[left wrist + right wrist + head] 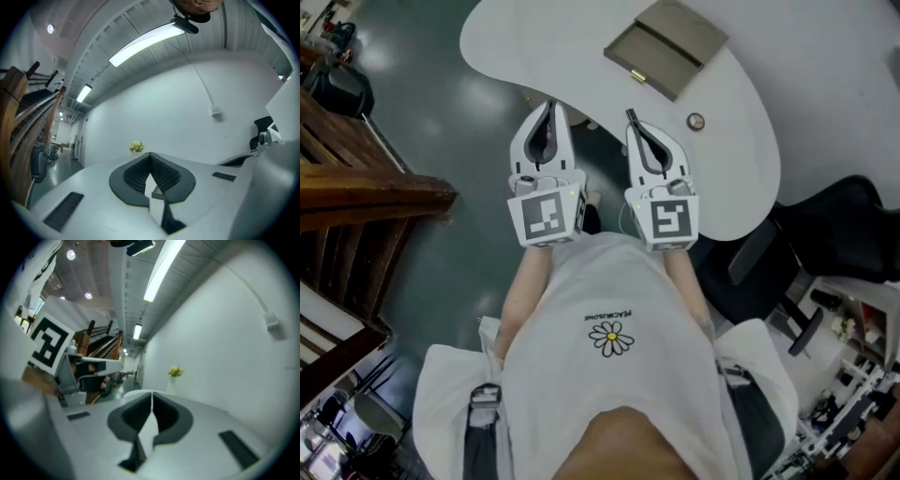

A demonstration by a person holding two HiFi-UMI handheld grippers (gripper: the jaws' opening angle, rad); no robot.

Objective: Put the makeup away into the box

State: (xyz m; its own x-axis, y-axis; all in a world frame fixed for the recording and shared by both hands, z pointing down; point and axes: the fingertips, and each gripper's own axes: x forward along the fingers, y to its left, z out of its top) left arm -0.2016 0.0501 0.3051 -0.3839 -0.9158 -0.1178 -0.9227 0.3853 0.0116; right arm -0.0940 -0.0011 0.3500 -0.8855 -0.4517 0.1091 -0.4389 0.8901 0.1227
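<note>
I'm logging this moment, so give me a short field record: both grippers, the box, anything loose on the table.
left gripper: shut, empty, at the table's near edge
right gripper: shut, empty, beside the left
box: on the white table, beyond both grippers
small round item: on the table, apart from the box

Taupe box (666,47), small round makeup (696,121) nearby

office: white desk (534,47), black swivel chair (839,225)
</note>
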